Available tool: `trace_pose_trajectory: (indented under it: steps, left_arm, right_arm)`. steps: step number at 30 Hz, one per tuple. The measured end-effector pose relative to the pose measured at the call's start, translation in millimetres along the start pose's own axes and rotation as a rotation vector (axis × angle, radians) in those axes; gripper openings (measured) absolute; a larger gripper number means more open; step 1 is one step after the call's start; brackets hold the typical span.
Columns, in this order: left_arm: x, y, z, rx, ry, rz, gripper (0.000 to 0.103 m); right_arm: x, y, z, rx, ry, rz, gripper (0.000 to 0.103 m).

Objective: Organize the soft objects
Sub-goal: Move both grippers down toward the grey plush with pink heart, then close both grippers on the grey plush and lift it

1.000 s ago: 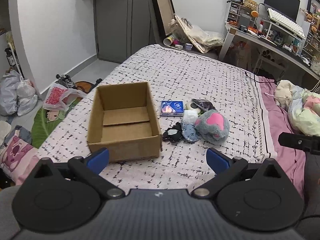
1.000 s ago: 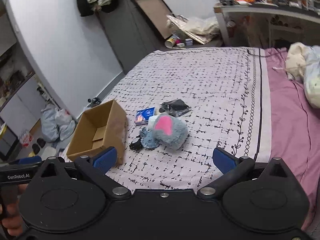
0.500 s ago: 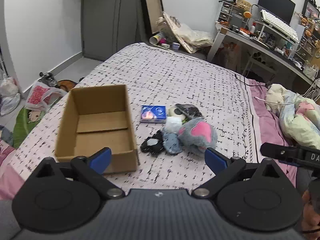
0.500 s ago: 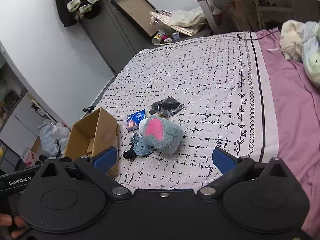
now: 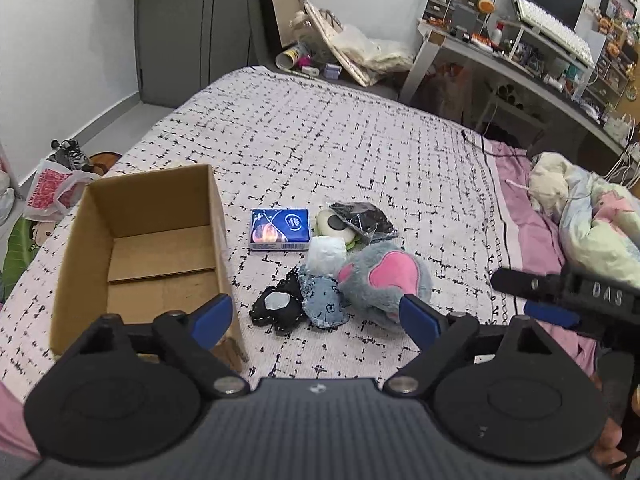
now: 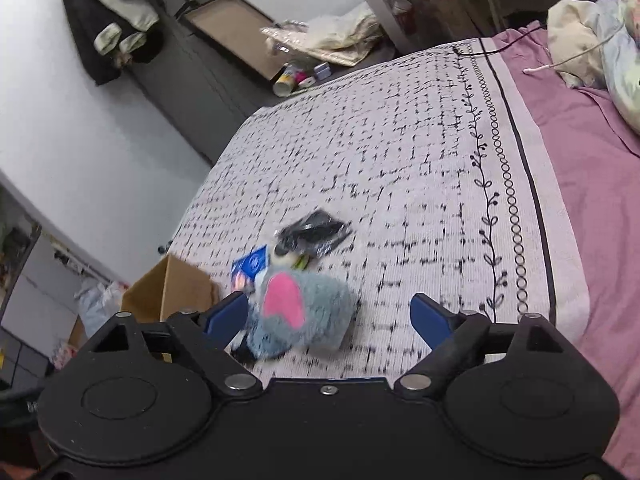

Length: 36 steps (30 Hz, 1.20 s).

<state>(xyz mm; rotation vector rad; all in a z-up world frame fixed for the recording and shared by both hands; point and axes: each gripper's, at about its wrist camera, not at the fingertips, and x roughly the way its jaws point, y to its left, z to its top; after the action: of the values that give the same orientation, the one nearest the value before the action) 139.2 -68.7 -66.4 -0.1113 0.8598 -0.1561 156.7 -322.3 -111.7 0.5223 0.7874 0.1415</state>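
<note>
An empty cardboard box stands open on the bed. To its right lies a pile: a grey plush with a pink patch, a denim pouch, a black pouch, a white wad, a blue packet, a cream round toy and a black bag. My left gripper hovers before the pile, jaws closing, nothing between the pads. My right gripper is close above the grey plush, jaws closing with the plush between them, untouched.
The patterned bedspread has a pink sheet and bundled bedding on the right. A cluttered desk stands behind. Bags lie on the floor left of the bed. The right gripper's body shows at the left wrist view's right edge.
Both grippers moved down and closer to the pile, and their blue pads came slightly inward. The right view rolled and the grey plush now sits between its fingers.
</note>
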Motion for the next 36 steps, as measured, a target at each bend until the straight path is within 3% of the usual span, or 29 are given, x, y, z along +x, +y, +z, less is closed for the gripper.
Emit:
trace_pose_trajectory:
  steps: [6,14,22,25,29,36]
  left_arm:
    - [24.4,-5.4,12.6,0.0,0.021,0.005,0.09]
    - [51.3,-16.7,30.4,-0.036,0.048,-0.014,0.079]
    - [73.6,-23.5,43.8,-0.077,0.07,-0.04,0.071]
    - [82.8,-26.9,47.5,-0.089,0.09,-0.055,0.071]
    - [92.2,-34.0,47.4,-0.1,0.112,-0.046,0.071]
    - [99.1,-32.9,35.6,-0.166,0.154,-0.042,0.062]
  right_arm:
    - [24.3,-12.3,9.6,0.064,-0.022,-0.018,0.085]
    - [53.3,-31.2,9.2,0.185,-0.02,0.002,0.076]
    - [76.4,-34.1,0.2,0.245,0.027,0.035,0.069]
    - [83.3,-29.9,-6.8,0.217,0.079,0.006,0.059]
    - [78.5,-26.8,-14.6,0.221,0.112,0.026,0.058]
    - [72.4,-38.5,-28.4,0.3,0.165,0.078,0.052]
